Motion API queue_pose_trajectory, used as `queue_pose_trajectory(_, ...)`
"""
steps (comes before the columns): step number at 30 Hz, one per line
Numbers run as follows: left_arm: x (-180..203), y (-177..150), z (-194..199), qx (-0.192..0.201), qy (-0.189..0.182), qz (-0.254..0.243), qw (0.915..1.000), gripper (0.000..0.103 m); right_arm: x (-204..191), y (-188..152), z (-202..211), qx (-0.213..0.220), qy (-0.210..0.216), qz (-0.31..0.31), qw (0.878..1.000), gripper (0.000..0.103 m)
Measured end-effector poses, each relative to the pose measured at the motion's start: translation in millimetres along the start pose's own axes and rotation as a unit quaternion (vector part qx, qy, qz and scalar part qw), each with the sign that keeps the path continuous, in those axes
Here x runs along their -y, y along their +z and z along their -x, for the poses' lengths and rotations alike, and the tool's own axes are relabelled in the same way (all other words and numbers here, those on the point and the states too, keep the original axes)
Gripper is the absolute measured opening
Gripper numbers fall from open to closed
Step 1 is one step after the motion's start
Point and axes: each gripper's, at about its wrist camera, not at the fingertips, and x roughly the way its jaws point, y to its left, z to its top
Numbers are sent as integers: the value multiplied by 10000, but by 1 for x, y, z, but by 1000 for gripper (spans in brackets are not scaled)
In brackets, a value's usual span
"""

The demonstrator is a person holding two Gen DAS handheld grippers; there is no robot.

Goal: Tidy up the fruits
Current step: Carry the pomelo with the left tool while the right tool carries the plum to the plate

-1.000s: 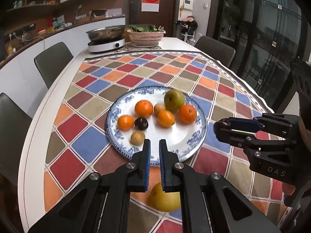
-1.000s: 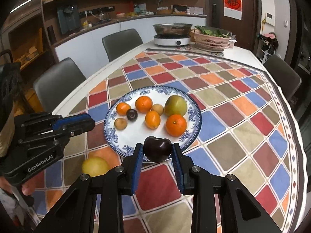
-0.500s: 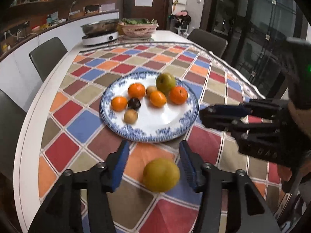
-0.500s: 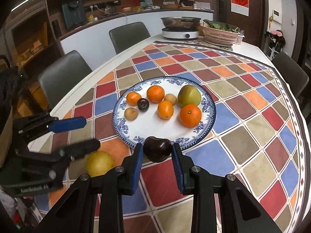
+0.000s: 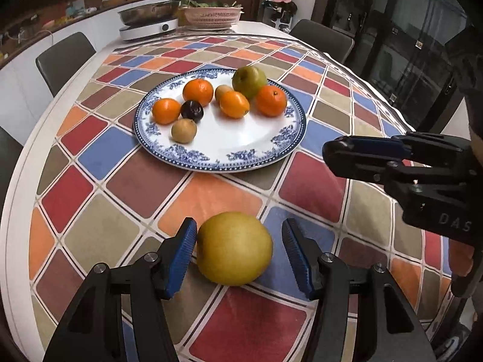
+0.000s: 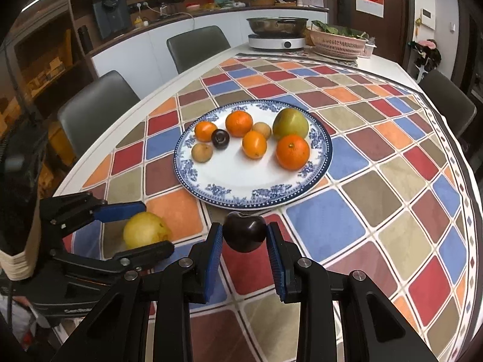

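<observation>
The left gripper (image 5: 238, 250) has just been opening and now straddles a yellow pear (image 5: 234, 249) lying on the checked cloth (image 5: 302, 178) of the bench. Its left pad (image 5: 184, 253) sits at the pear's skin, the right pad stands clear, so the pear is not clamped. The right gripper (image 6: 244, 242) pinches a dark plum (image 6: 245, 232) just above the cloth, near the front rim of the blue-and-white plate (image 6: 241, 187). On the plate lie four oranges, a green apple (image 6: 290, 123), a second plum (image 6: 220, 139) and two small brown fruits.
</observation>
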Motion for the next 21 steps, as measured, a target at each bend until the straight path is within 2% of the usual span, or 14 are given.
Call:
queue_pose_trajectory(10, 2, -9, -6, -127, 42, -220, 9997, 57, -3, -5, -2, -55, 43, -11, 10000, 31)
queue_pose_trajectory(13, 0, -9, -4, -8, 13, -146, 9999, 55, -4, -7, -3, -85, 21, 1, 10000, 31)
queue_pose_trajectory(14, 0, -8, -4, 23, 26, -145, 9999, 51, -4, -7, -4, -102, 37, -10, 9999, 31)
queue_pose_trajectory(21, -4, -8, -2, 101, 8, -12, 9999, 50, -4, -10, -7, -170, 58, -60, 9998, 31)
